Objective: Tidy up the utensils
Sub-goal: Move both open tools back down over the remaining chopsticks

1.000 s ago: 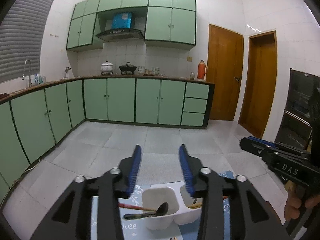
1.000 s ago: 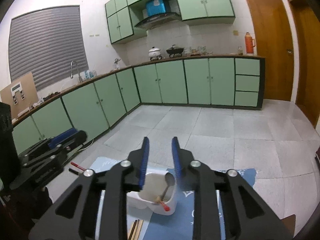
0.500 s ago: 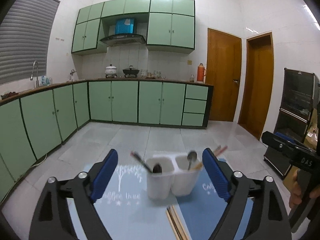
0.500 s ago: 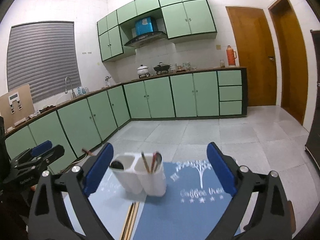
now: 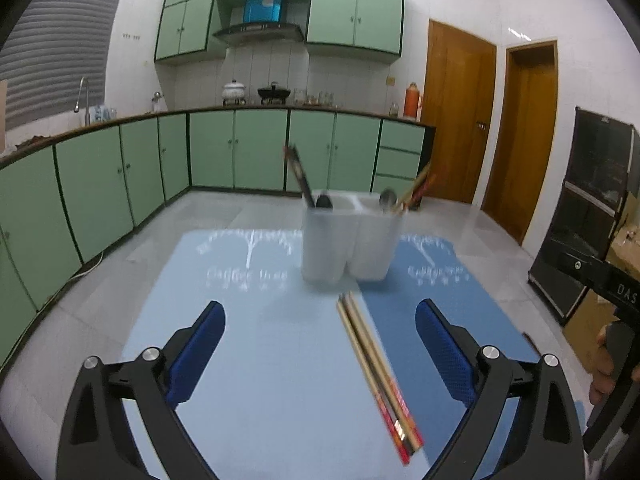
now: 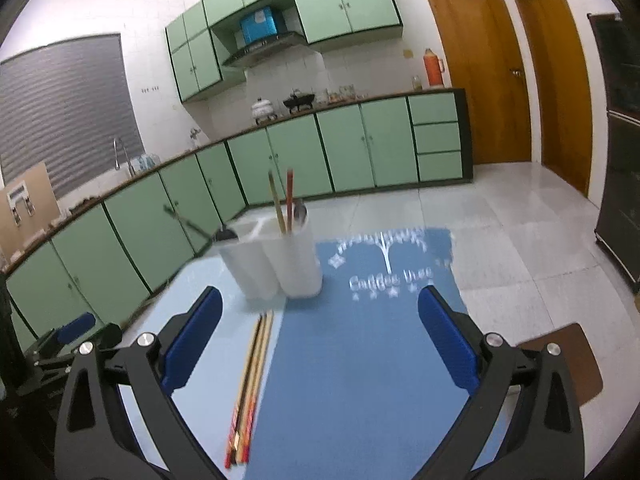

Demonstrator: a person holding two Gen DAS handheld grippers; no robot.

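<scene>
A white two-compartment utensil holder [image 5: 349, 240] stands on the blue mats; it also shows in the right wrist view [image 6: 276, 266]. It holds chopsticks [image 6: 280, 204] and spoons [image 5: 387, 199]. A bundle of chopsticks [image 5: 376, 368] lies flat on the mat in front of the holder, also in the right wrist view [image 6: 250, 384]. My left gripper [image 5: 320, 350] is open and empty, above the loose chopsticks. My right gripper [image 6: 320, 340] is open and empty, just right of them.
A light blue mat [image 5: 240, 320] and a darker blue mat [image 6: 360, 360] cover the table. A brown coaster [image 6: 568, 356] lies at the table's right edge. Green cabinets [image 5: 240, 152] and wooden doors [image 5: 460, 112] stand beyond.
Both grippers have opened wide and pulled back and down from above the holder. The loose chopsticks on the mat have come into full view.
</scene>
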